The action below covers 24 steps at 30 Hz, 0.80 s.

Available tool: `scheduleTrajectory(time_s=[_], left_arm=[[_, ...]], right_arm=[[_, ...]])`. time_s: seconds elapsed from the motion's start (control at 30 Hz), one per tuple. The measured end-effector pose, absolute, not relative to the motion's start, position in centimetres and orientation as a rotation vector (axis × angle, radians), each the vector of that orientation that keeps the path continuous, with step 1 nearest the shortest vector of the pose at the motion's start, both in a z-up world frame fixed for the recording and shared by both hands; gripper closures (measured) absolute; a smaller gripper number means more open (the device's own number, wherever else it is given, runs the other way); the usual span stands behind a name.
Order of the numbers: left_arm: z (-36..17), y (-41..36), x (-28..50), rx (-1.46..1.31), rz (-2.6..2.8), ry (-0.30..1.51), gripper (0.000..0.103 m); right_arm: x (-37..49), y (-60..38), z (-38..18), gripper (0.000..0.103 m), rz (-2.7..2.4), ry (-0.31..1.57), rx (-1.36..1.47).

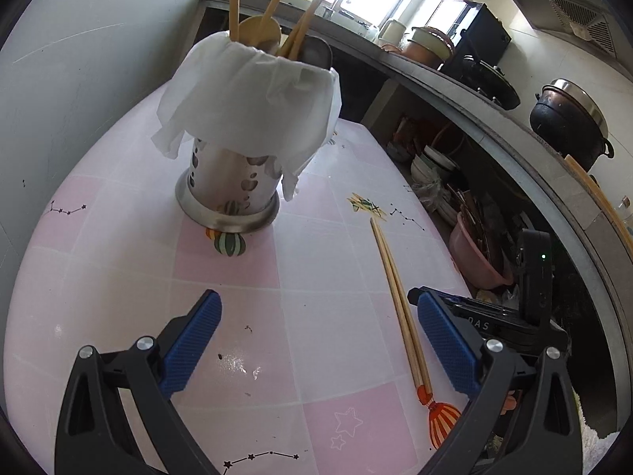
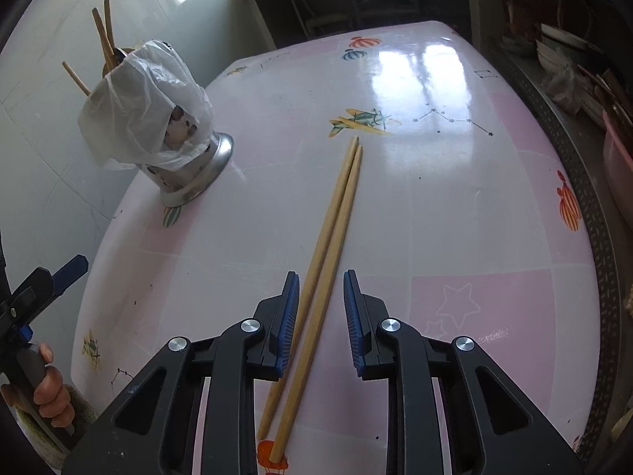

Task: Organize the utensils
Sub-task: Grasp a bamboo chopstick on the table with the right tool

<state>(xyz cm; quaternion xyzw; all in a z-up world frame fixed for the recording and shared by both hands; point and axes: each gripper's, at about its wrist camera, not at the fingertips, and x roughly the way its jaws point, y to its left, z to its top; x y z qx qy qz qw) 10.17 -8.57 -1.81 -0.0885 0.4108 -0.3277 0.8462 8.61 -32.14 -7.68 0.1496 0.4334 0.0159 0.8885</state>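
A pair of wooden chopsticks (image 2: 336, 213) lies side by side on the pink table (image 2: 455, 206). My right gripper (image 2: 318, 293) is open, its blue pads on either side of the chopsticks near their thick end, not closed on them. A steel utensil holder (image 2: 186, 166) lined with a white plastic bag stands at the left with wooden utensils in it. In the left wrist view the holder (image 1: 229, 186) is ahead, the chopsticks (image 1: 395, 297) lie to the right, and my left gripper (image 1: 316, 324) is open and empty above the table. The right gripper (image 1: 494, 324) shows beside the chopsticks.
A grey wall (image 1: 79, 79) borders the table's left side. A counter (image 1: 494, 99) with pots runs along the right, with shelves of bowls and a pink basin (image 1: 474, 261) below. The left gripper and the hand holding it (image 2: 35, 340) show at the lower left of the right wrist view.
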Motion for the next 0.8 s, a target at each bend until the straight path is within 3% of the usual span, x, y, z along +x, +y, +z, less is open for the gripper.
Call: scheduleTrajectory(time_s=[0.17, 0.23, 0.73, 0.8], left_arm=[[-2.6, -8.8, 10.3, -0.179, -0.686, 0.881, 0.006], [-2.6, -8.9, 10.2, -0.168, -0.675, 0.876, 0.006], [-4.4, -19.1, 10.0, 0.156, -0.743, 0.902, 0.006], [-5.1, -20.7, 10.1, 0.203, -0.740, 0.908, 0.010]], right_arm=[[8.3, -31.9, -8.5, 0.088, 0.027, 0.905, 0.274], [8.5, -32.0, -8.8, 0.096, 0.009, 0.910, 0.251], [5.6, -35.5, -9.8, 0.098, -0.050, 0.867, 0.369], [5.5, -35.7, -9.8, 0.098, -0.045, 0.861, 0.380]])
